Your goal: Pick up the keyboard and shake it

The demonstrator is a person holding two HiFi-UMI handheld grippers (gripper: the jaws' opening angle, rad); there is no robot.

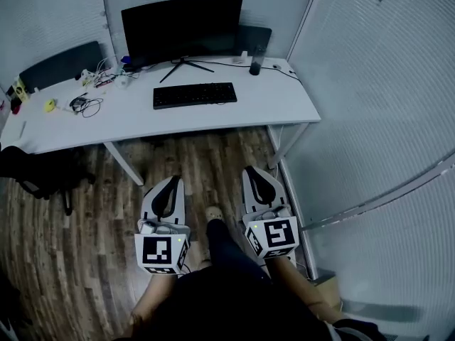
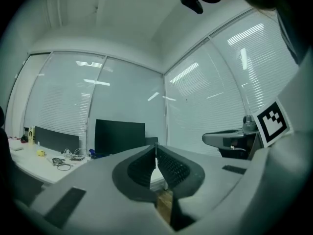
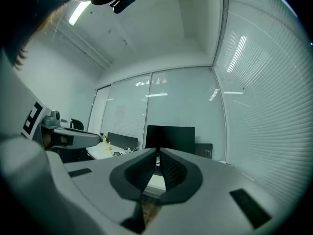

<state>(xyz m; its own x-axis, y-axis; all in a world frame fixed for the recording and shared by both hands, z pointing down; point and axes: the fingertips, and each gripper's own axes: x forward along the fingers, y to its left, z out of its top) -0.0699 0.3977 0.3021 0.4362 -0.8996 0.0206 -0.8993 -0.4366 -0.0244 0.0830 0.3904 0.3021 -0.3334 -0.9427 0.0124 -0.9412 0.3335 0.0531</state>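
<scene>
A black keyboard (image 1: 195, 94) lies flat on the white desk (image 1: 270, 105), in front of the dark monitor (image 1: 183, 25). Both grippers hang low over the wooden floor, well short of the desk. My left gripper (image 1: 173, 180) is shut with nothing between its jaws, and its tips meet in the left gripper view (image 2: 155, 146). My right gripper (image 1: 253, 170) is also shut and empty, its tips touching in the right gripper view (image 3: 157, 152). The keyboard is hidden behind the jaws in both gripper views.
A dark bottle (image 1: 256, 59) stands at the desk's back right. Cables and small items (image 1: 85, 104) lie on the left part of the desk, with a yellow object (image 1: 50, 106). A black chair (image 1: 43, 172) sits at the left. Glass walls with blinds (image 1: 384, 84) close the right side.
</scene>
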